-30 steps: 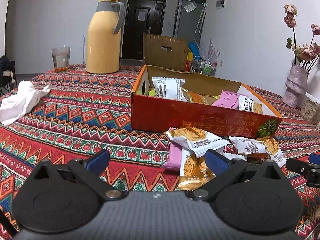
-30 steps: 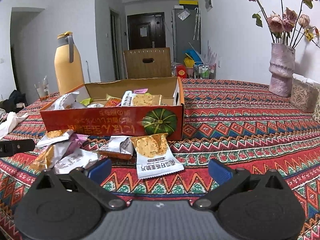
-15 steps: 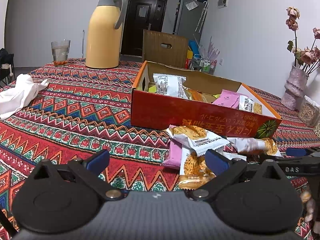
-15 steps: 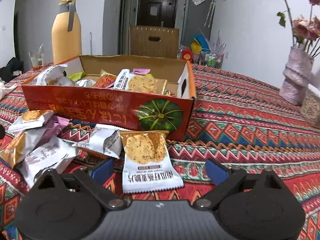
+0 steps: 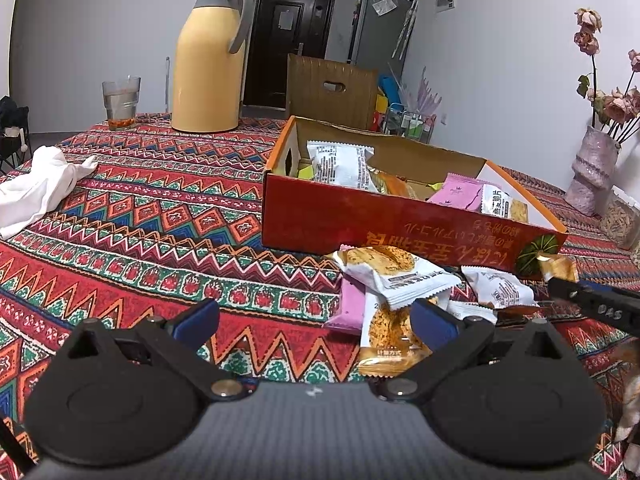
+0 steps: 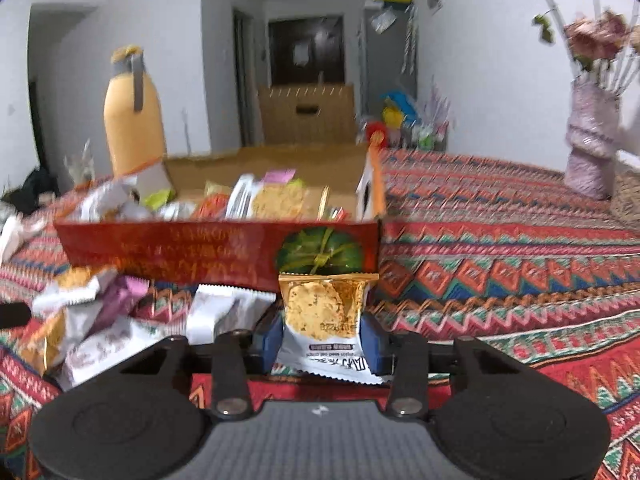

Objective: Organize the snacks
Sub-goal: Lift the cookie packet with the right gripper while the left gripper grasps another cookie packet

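Bench [image 5: 140, 216], draped in zigzag-patterned woven cloth, is carrying a shallow red-orange cardboard box [image 6: 216, 244], half-filled.

Loose pile of crinkly foil snack packets [image 5: 392, 280] is lying before the box.

White-and-gold cracker packet [image 6: 324, 312] is sitting between the right gripper [image 6: 323, 340] fingers, which are closing on it; slick film risks slipping or crumpling.

Left gripper [image 5: 316, 320] is hanging wide, empty.

A home's living or dining room: a table [image 5: 160, 208] under a bright patterned cloth, a yellow thermos jug [image 5: 208, 60] near its far edge, a fridge [image 5: 380, 28], a dark entrance door [image 5: 288, 40], a vase of dried flowers [image 5: 592, 176].
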Demonstrator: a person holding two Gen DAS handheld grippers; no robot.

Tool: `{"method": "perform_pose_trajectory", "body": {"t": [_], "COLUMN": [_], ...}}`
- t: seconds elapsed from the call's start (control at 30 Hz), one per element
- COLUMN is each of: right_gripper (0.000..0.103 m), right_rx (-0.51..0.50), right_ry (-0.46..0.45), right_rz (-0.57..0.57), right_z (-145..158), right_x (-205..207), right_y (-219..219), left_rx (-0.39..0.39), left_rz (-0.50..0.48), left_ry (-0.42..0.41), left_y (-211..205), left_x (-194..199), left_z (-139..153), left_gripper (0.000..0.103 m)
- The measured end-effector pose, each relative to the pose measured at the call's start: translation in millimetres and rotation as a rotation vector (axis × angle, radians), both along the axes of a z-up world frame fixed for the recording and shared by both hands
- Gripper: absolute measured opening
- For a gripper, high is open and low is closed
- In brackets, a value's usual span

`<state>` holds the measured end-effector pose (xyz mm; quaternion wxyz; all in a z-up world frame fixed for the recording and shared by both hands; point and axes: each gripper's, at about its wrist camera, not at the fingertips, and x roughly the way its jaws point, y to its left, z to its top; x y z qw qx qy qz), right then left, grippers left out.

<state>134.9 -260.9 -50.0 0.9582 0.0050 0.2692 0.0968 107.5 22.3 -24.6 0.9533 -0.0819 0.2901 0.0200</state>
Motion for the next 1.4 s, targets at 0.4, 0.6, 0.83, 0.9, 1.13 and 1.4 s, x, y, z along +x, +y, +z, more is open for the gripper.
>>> {"method": "perform_pose_trajectory", "body": {"t": [0.4,0.6,0.83,0.9,1.13,1.4], "right_gripper": [0.04,0.04,0.04,0.04,0.04,0.041], "right_rx": [0.044,0.067,0.084,0.086,0.091,0.092], "right_ry": [-0.103,-0.118,-0.132,-0.137,-0.144,-0.139], "right_rz": [-0.026,-0.027,-0.023,-0.023,-0.017,-0.015], "right_z": [7.4,7.9,8.4,8.4,8.7,9.2], "right_x": [-16.6,-19.4,-21.2,-22.5,-24.5,-23.6], "right_y": [-10.2,-13.2,-15.2,-15.4,-16.1,-15.5], "left_rx": [0.032,0.022,0.075,0.059,-0.031,-0.117], "left_rz": [0.02,-0.002,0.019,0.023,0.015,-0.068], "left_ry": [0.015,0.039,0.114,0.15,0.199,0.171], "left_y": [-3.9,-2.7,-1.0,1.0,11.4,14.7], "left_x": [2.7,9.0,46.1,58.3,73.1,68.4], "left_z": [-0.8,11.9,18.2,12.9,-4.3,-4.9], "left_gripper": [0.103,0.103,0.103,0.103,0.091,0.05]}}
